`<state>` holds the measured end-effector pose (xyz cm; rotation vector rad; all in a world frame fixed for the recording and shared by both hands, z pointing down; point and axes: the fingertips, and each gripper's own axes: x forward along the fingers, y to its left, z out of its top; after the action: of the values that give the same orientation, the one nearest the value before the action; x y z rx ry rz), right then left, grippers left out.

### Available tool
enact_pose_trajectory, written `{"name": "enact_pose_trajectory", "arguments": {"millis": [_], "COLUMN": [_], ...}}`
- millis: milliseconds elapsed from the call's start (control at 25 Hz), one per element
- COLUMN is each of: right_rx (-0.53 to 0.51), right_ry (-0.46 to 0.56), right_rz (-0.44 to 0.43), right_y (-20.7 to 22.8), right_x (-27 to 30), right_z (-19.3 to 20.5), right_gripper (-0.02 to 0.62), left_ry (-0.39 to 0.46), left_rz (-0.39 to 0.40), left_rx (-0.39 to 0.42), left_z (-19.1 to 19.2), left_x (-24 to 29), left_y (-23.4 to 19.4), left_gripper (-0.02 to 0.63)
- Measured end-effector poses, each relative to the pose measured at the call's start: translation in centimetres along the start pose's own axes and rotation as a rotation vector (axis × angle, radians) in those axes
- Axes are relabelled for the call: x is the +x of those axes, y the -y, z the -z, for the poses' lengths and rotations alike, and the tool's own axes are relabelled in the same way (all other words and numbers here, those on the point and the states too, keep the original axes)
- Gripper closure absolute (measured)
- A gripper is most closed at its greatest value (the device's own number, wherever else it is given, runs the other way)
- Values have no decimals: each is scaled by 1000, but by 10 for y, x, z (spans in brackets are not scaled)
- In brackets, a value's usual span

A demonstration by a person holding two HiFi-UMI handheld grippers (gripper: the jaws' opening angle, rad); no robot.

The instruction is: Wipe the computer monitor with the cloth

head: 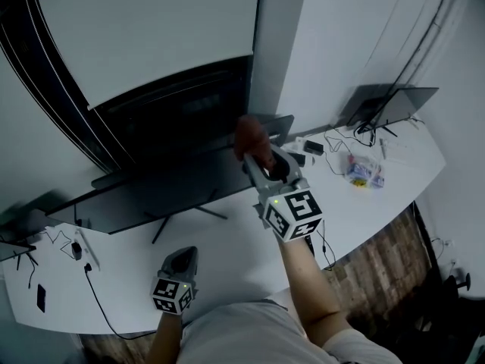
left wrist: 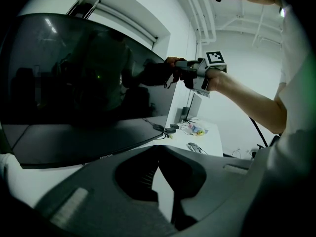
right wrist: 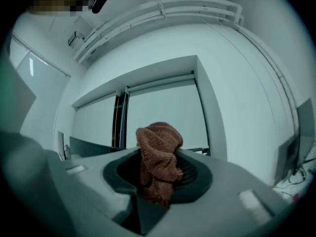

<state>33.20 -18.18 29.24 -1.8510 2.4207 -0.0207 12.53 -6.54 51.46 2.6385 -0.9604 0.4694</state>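
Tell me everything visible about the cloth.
The cloth is reddish-brown with a knitted, looped texture, soft-looking and bunched into a wad. The right hand-held gripper is shut on its lower part, so the rest bulges out beyond the jaws. It is held up near the right edge of the monitor; whether it touches the screen is unclear.

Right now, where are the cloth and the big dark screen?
cloth (right wrist: 158, 154): right gripper view, on its bunched middle.
monitor (left wrist: 84, 88): left gripper view, on the middle of the dark screen.
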Motion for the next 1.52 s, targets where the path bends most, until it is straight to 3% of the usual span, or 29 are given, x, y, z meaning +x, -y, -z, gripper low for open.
{"name": "enact_pose_trajectory", "arguments": {"millis": [600, 880, 1520], "right_rx": [38, 115, 220], "right_ry": [60, 86, 18], "right_rz": [95, 147, 134], "right_y": [49, 72, 82], "right_x": [-19, -30, -32], "right_z": [-2, 5, 59], "right_gripper": [462, 462, 462], "left_ry": [-27, -41, -69], "left_rz": [20, 23, -2], "left_rx": [35, 54, 47], "left_z": [-3, -3, 9], "left_x": [10, 10, -2], "left_y": [7, 9, 20], "left_gripper": [597, 597, 597]}}
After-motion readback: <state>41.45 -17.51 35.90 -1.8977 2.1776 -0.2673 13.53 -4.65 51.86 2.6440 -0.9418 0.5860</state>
